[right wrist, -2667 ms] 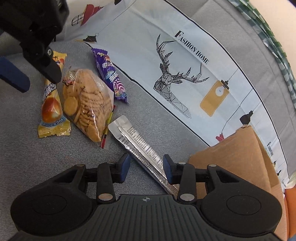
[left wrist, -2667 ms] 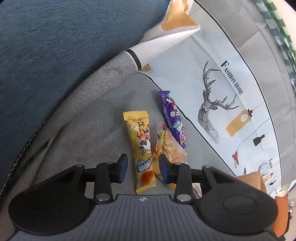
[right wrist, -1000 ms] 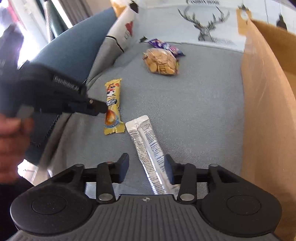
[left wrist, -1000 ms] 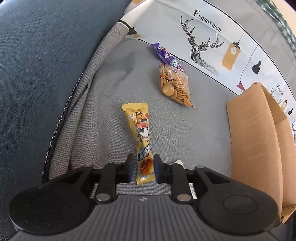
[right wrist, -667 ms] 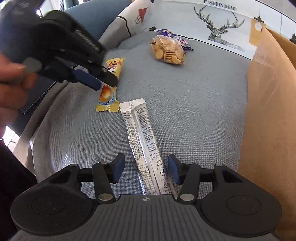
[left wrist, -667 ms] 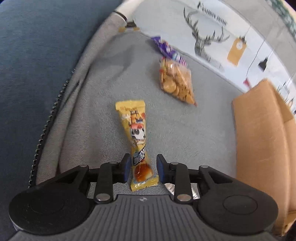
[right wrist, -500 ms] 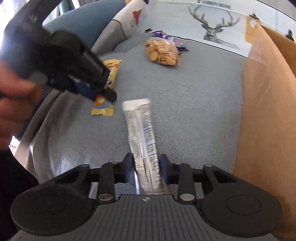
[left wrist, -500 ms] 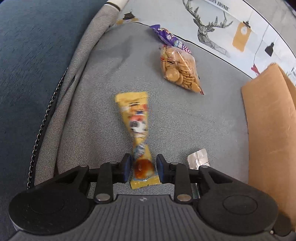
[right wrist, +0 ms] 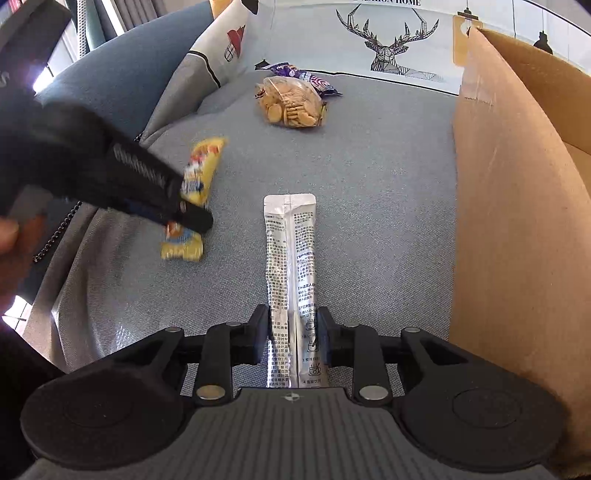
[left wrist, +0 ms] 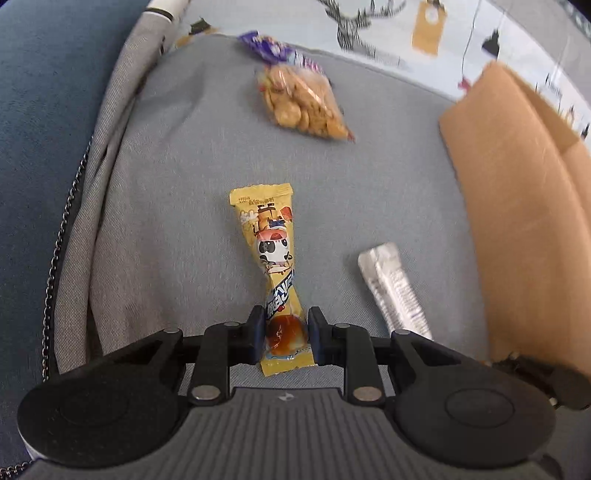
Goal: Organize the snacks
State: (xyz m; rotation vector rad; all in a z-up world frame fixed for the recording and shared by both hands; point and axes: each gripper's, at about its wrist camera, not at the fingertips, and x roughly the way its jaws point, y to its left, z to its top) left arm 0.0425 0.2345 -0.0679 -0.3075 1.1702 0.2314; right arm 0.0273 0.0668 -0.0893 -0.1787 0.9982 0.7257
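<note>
My left gripper [left wrist: 284,334] is shut on the lower end of a yellow snack packet [left wrist: 271,254] and holds it above the grey sofa seat; the packet also shows, blurred, in the right wrist view [right wrist: 199,173]. My right gripper [right wrist: 291,334] is shut on a silver stick packet [right wrist: 290,251], held lengthwise above the seat; it also shows in the left wrist view [left wrist: 391,284]. A clear bag of biscuits [left wrist: 303,103] and a purple packet [left wrist: 273,50] lie at the far end of the seat.
An open cardboard box [right wrist: 517,206] stands on the seat at the right, close to my right gripper, and shows in the left wrist view [left wrist: 517,206]. A deer-print cushion [right wrist: 391,33] lines the sofa back. A blue armrest [left wrist: 40,110] is on the left.
Both grippers have closed on their packets and lifted them off the seat. The yellow packet has pinched narrow between my left fingers. Both hands have drawn back from the far snacks.
</note>
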